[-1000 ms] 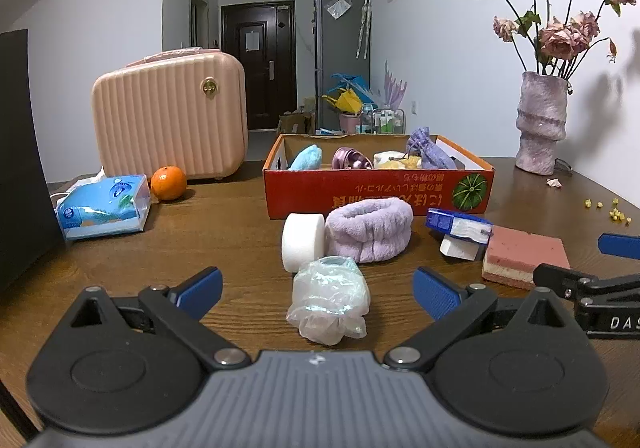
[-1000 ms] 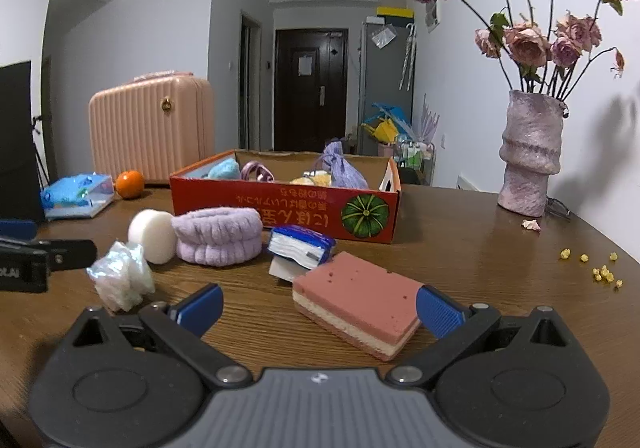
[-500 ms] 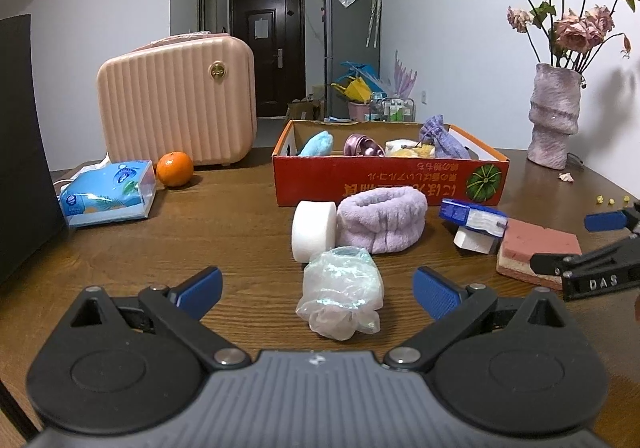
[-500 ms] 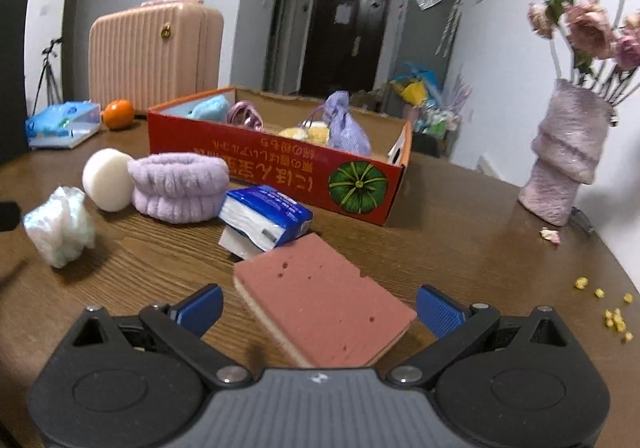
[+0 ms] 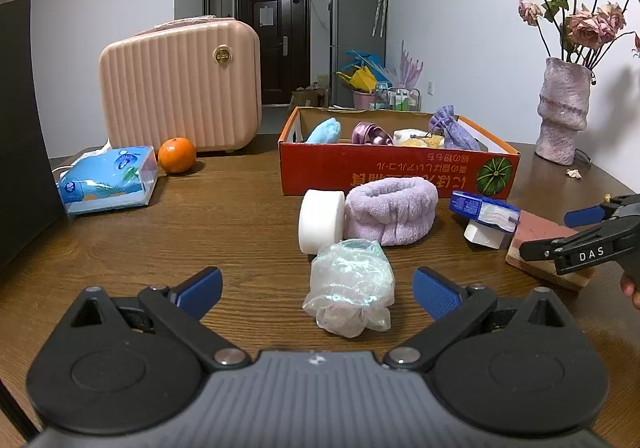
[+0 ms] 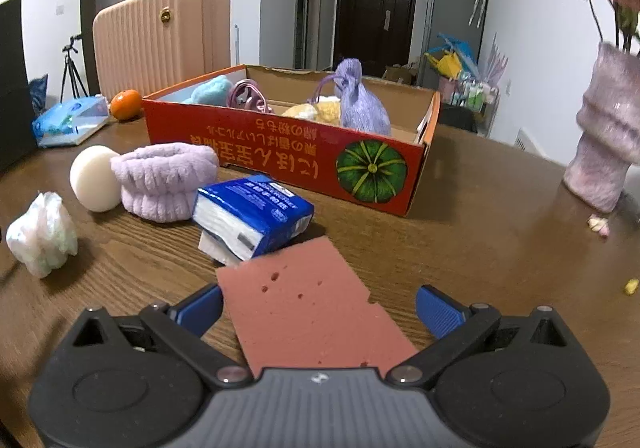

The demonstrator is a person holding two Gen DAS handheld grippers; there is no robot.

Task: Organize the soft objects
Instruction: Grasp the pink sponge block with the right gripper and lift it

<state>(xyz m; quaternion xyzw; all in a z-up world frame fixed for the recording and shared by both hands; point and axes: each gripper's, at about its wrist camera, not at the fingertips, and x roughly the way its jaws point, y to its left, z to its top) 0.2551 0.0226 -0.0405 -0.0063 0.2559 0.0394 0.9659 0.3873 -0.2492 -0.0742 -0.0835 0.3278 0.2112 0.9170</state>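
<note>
Right fingers (image 6: 438, 310): spread wide around pink sponge (image 6: 308, 300), lower center
Left fingers (image 5: 200, 290): apart too, plastic wad (image 5: 350, 288) between

"DAS" in white letters on the right gripper (image 5: 560, 234)

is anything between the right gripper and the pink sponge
Nothing visible. The pink sponge already lies between the open fingers of the right gripper; the blue tissue pack sits just beyond its far edge.
</note>
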